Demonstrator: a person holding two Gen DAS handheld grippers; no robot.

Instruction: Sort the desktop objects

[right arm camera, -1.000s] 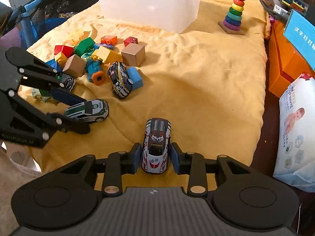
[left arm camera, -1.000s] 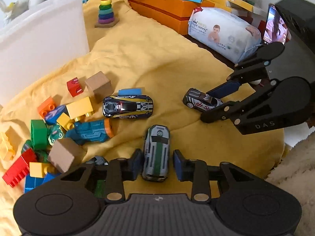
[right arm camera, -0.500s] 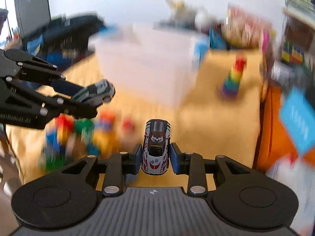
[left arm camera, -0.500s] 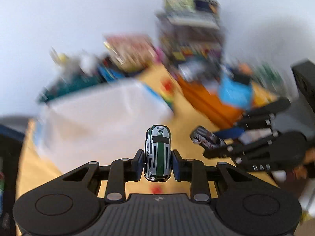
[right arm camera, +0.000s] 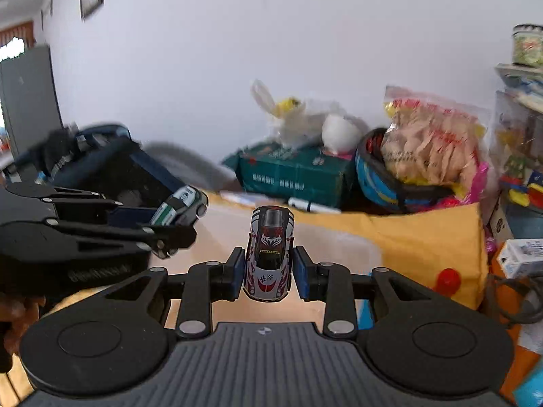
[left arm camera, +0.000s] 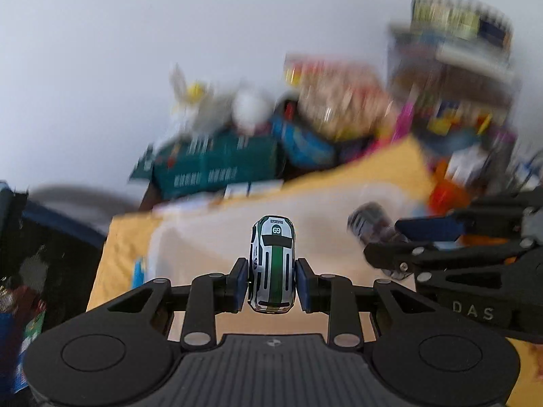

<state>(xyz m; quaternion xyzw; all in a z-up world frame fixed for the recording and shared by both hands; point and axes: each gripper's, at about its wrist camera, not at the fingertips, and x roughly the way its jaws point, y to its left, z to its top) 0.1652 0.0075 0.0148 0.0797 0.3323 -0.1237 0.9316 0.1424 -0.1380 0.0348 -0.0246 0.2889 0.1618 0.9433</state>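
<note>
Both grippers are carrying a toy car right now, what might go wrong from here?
1. The left gripper clamps the green-striped car only at its rear half; the nose sticks out and might pivot or slip.
2. The right gripper grips the red-and-silver car the same way.
3. The grippers are side by side, so the cars might collide over the white bin.

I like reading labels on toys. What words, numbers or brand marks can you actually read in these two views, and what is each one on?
"69": roof of the white and green toy car in the left hand-held gripper.
"DAS": body of the right hand-held gripper, seen in the left view.
Too small to read: lettering on the red and silver toy car.
Too blurred: white print on the green box; snack bag print.
</note>
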